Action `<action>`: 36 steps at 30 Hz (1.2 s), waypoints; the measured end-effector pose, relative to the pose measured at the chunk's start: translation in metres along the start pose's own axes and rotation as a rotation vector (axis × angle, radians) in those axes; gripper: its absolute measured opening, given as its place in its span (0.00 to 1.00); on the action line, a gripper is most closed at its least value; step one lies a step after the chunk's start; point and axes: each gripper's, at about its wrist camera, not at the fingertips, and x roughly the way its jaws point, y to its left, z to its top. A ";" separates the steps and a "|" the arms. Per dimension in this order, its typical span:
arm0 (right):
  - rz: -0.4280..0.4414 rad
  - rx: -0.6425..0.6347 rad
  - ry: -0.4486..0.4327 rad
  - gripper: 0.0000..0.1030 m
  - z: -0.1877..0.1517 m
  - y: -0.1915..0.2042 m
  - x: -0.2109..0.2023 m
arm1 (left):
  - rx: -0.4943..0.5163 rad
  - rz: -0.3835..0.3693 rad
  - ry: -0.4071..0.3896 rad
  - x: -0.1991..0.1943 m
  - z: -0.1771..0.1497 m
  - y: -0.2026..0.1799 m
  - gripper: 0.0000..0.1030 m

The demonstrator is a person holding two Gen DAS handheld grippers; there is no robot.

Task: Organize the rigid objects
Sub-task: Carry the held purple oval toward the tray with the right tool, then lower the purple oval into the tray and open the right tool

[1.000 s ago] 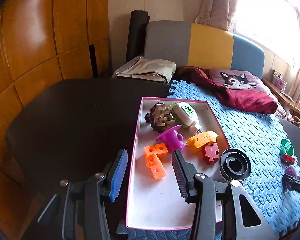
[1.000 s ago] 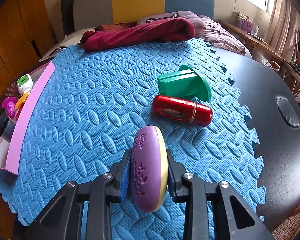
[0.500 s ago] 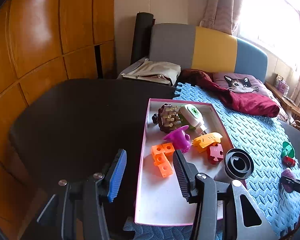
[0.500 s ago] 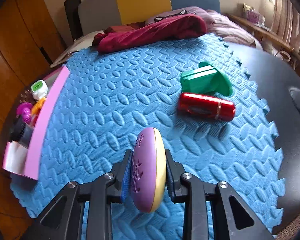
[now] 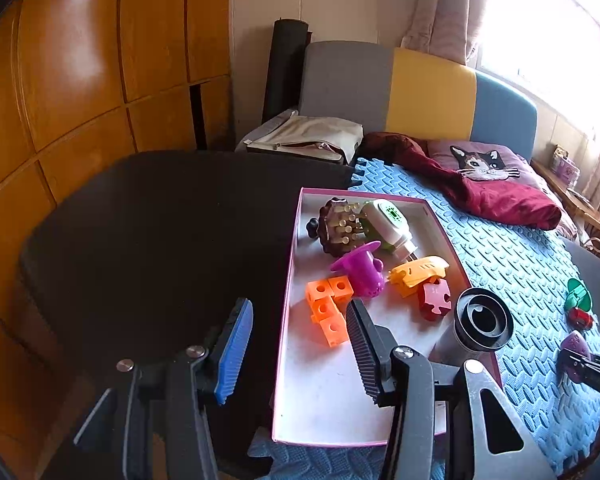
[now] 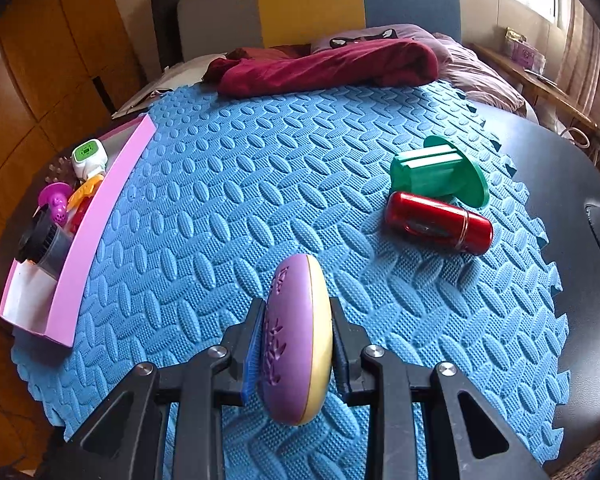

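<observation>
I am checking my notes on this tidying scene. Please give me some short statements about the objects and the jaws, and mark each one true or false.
1. The right gripper has its jaws closed on the purple and yellow oval object. True.
2. The left gripper holds an orange block. False: its jaws are apart with nothing between them; the orange blocks lie in the pink box.
3. The red cylinder lies on the blue foam mat, next to the green piece. True.
4. The red puzzle piece lies on the mat outside the box. False: it is inside the box.
5. The box is empty. False: it holds several toys.
</observation>
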 end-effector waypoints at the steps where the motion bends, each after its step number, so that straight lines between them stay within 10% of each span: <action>1: -0.009 -0.011 -0.003 0.28 0.000 0.002 0.000 | 0.001 0.001 0.000 0.000 0.000 0.000 0.48; 19: 0.107 0.025 -0.041 0.28 0.012 0.026 -0.014 | -0.022 0.032 -0.004 0.000 -0.003 0.012 0.48; 36: 0.435 -0.296 -0.148 0.28 0.059 0.186 -0.063 | -0.082 0.068 -0.011 -0.002 -0.005 0.039 0.48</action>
